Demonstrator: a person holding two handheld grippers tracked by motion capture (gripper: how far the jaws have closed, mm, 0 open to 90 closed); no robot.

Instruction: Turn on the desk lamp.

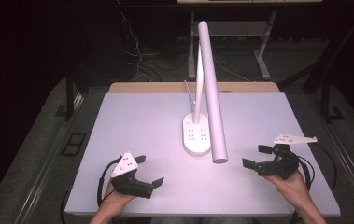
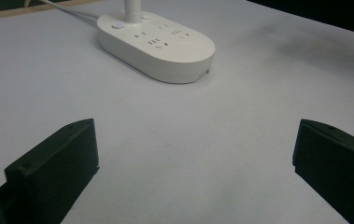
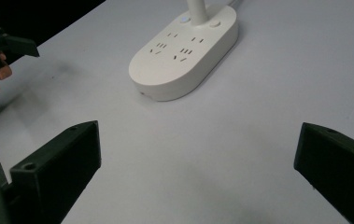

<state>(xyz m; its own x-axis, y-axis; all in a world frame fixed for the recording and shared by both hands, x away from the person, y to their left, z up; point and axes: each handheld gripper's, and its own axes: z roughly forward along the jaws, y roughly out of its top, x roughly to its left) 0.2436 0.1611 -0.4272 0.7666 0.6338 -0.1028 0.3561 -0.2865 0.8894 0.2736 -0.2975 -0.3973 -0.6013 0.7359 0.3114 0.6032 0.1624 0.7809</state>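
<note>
Standing near the middle of the desk (image 1: 146,116), toward its far edge, the white lamp (image 1: 210,88) rests on an oval socket base (image 1: 196,134), its long tube head slanting out over the surface. The left gripper (image 1: 149,172) near the front-left corner and the right gripper (image 1: 256,156) near the front-right corner both gape wide, holding nothing, well apart from the base, bare desk between
</note>
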